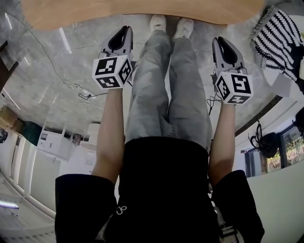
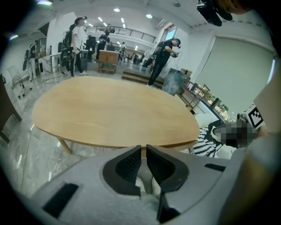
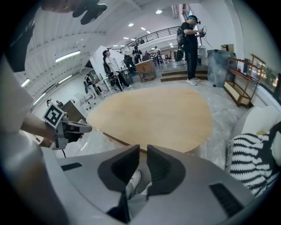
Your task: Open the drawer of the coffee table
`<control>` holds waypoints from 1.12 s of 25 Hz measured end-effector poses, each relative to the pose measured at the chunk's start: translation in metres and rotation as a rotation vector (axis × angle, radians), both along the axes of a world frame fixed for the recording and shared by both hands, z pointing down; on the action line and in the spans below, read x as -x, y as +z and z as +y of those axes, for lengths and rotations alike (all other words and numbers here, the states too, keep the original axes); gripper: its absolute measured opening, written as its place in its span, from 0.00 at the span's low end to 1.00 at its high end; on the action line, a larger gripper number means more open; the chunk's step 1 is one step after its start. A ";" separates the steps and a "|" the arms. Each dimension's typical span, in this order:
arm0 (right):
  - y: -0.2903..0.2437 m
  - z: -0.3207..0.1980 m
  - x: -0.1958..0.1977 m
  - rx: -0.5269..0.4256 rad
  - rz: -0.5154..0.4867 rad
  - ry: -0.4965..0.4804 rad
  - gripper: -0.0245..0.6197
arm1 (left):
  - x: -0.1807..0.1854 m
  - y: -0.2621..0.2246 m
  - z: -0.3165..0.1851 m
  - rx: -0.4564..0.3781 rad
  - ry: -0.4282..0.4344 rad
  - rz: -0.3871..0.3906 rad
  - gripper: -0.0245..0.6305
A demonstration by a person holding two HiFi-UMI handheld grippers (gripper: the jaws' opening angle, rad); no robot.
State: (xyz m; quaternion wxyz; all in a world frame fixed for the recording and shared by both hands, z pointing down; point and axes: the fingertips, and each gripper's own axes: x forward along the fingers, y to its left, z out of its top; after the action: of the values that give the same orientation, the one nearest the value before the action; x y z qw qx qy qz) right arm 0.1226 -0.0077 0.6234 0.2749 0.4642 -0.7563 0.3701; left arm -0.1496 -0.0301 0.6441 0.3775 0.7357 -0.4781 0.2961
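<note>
In front of the person's white shoes [image 1: 171, 26], the coffee table [image 1: 142, 12] is standing on the grey marbled floor [image 1: 57, 71], showing only its oval wooden top; its drawer is hiding from every view. The left gripper [image 1: 127, 29] is hanging beside the left leg and the right gripper [image 1: 216, 41] beside the right, both pointing down toward the table's near edge, neither touching it. Both are holding their jaws together, gripping nothing. A black-and-white striped cushion [image 1: 280, 38] is lying right of the table.
</note>
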 end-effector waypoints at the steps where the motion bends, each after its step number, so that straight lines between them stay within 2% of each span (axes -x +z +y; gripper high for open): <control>1: 0.006 0.001 -0.002 0.009 0.007 -0.007 0.07 | 0.000 0.006 0.000 0.012 0.006 -0.001 0.06; 2: 0.011 0.002 -0.003 0.020 0.012 -0.016 0.12 | 0.000 0.011 0.001 0.024 0.009 -0.002 0.06; 3: 0.017 0.003 -0.003 0.033 0.018 -0.027 0.21 | 0.000 0.017 0.000 0.035 0.012 -0.005 0.09; 5: 0.029 0.006 -0.006 0.054 0.042 -0.051 0.25 | 0.002 0.026 -0.001 0.050 0.016 -0.018 0.19; 15: 0.074 0.005 -0.027 0.106 0.153 -0.127 0.29 | 0.022 0.083 -0.004 0.137 0.039 -0.141 0.29; 21: 0.099 0.005 -0.041 0.139 0.223 -0.203 0.31 | 0.022 0.102 -0.010 0.124 0.091 -0.217 0.35; 24: 0.111 0.001 -0.050 0.148 0.255 -0.232 0.31 | 0.022 0.114 -0.011 0.137 0.117 -0.216 0.35; 28: 0.122 -0.006 -0.055 0.149 0.291 -0.291 0.31 | 0.025 0.124 -0.016 0.128 0.090 -0.165 0.35</control>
State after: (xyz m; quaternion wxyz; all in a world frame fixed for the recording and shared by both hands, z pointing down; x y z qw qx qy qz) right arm 0.1780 -0.0134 0.7450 0.4651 0.3772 -0.7382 0.3104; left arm -0.1749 -0.0457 0.7681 0.3696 0.7038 -0.4542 0.4022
